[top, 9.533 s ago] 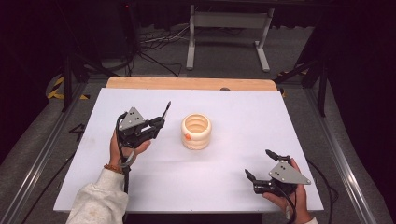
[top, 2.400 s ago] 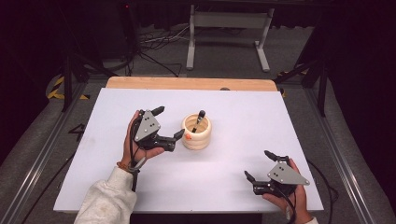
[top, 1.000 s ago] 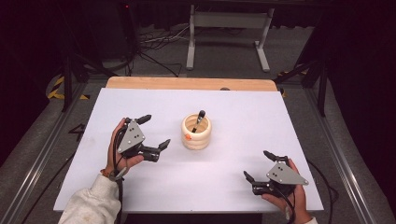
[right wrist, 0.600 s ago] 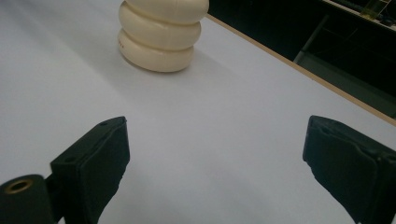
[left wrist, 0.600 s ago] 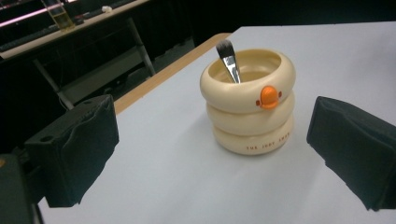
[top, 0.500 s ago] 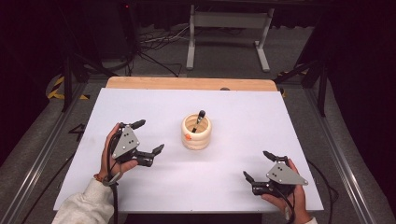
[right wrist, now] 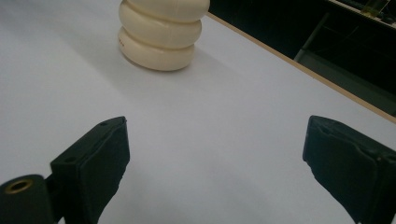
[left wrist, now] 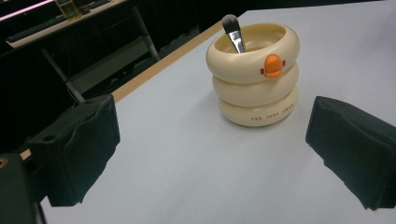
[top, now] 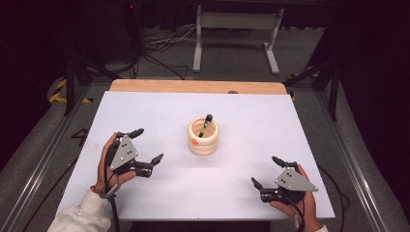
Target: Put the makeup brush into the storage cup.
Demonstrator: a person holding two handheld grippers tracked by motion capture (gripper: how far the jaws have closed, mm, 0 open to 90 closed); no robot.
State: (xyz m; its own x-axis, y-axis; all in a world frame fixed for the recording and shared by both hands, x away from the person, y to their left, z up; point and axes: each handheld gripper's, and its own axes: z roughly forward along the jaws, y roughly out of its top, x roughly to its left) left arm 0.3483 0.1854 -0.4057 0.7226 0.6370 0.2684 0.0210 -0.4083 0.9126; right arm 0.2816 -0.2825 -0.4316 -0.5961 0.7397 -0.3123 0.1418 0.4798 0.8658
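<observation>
While both hands sit low on the white table [top: 145,111], a wooden strip [top: 193,86] edges its far side; beyond it grey floor, cables and a metal stand [top: 237,29] in a dark room. Cup [top: 203,137]: cream, three stacked rings, orange duck bill on the side, upright at table centre. Brush [top: 206,123] stands in it, leaning, long axis near vertical, dark bristle end up and tipped toward the far side. Left gripper [top: 145,145]: jaws wide apart, holding nothing, left of the cup, apart from it. Right gripper [top: 266,171]: jaws wide apart, holding nothing, near right corner, well clear.
</observation>
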